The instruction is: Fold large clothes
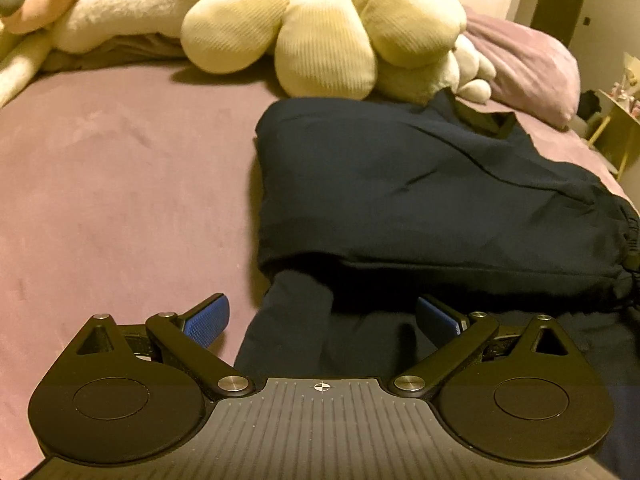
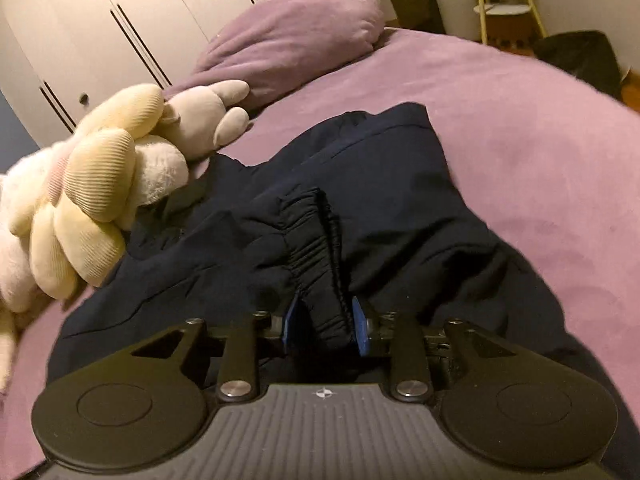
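The navy garment [image 1: 420, 200] lies bunched on the purple bed [image 1: 120, 180], near the flower cushion [image 1: 320, 28]. The right gripper [image 2: 325, 320] pinches its elastic waistband [image 2: 316, 248]. The left gripper [image 1: 320, 320] gapes wide, holding nothing. Only the right view shows the wardrobe [image 2: 100, 20].

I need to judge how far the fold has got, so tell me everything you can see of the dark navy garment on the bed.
The navy garment is soft, matte woven cloth with a gathered elastic waistband and a drawcord, so it is probably trousers. It lies partly folded and rumpled on the purple bedspread, its far edge against the flower-shaped plush. The right gripper has the waistband bunched between its jaws; the left gripper stands wide open over a loose flap near the edge.
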